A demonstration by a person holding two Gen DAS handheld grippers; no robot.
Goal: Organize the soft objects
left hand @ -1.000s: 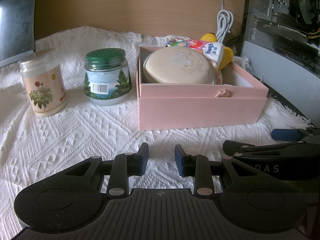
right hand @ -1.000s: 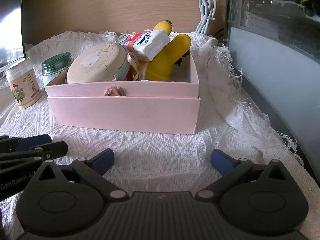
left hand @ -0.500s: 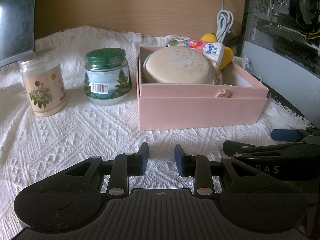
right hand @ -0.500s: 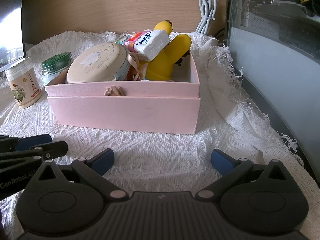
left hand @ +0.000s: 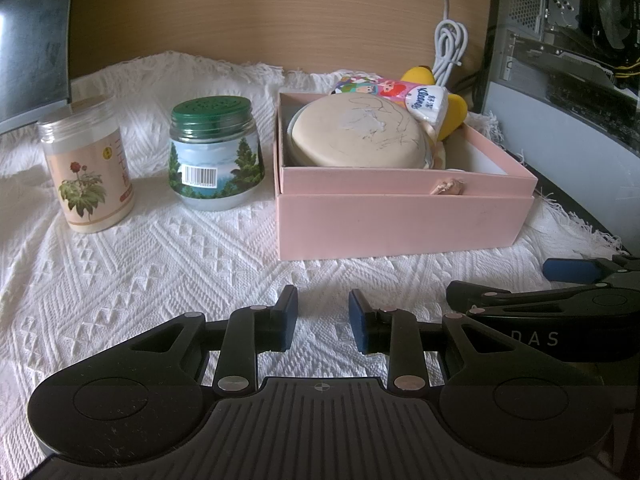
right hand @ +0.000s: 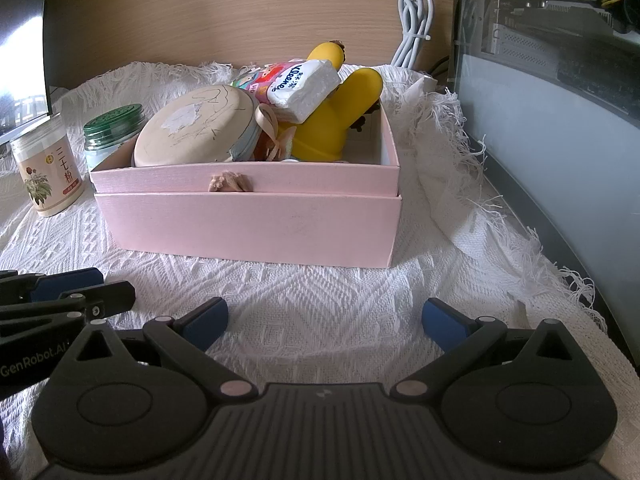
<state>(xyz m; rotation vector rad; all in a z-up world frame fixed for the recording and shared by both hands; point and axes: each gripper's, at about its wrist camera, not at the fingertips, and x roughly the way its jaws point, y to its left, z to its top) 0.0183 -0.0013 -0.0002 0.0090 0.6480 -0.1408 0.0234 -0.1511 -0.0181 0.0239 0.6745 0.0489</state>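
Pink box [right hand: 248, 224] with cushion [right hand: 196, 130], tissues [right hand: 302, 88], yellow plush [right hand: 336, 120]

Yellow plush toy [right hand: 336, 120] mostly hidden behind tissue pack [right hand: 302, 88] and round cushion [right hand: 194, 128]. Pink box [right hand: 248, 224] floor unseen. Green-lid jar [right hand: 110, 132] half hidden by box wall. Right hand-held gripper [left hand: 560, 292] cut by right edge.

Two jars [left hand: 86, 168] [left hand: 216, 152], one pink box [right hand: 256, 228], one round cushion [right hand: 196, 132], one tissue pack [right hand: 300, 84], one yellow plush [right hand: 336, 120].
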